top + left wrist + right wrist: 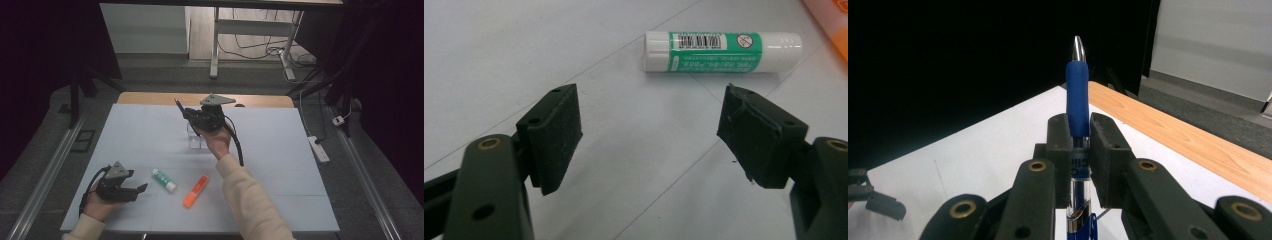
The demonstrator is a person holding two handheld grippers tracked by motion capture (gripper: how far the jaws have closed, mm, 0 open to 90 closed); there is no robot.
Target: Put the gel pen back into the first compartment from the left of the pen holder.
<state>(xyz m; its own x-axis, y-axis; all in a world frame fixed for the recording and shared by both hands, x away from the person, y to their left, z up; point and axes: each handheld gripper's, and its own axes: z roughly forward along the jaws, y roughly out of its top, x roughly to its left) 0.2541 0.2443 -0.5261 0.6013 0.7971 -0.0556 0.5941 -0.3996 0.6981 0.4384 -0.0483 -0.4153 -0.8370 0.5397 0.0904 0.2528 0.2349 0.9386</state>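
Pen [1077, 95] upright, pinched in right claw [1080, 137]; left claw [649, 135] wide apart, empty, near glue stick [722, 51].

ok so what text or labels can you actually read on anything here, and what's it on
Glue stick: a barcode, a round crossed-out sign and lines of small white print on its green label; all too small to read.
Pen held in the right gripper: white letters on its clear barrel, mostly hidden by the jaws; unreadable.
Orange marker: no readable print.
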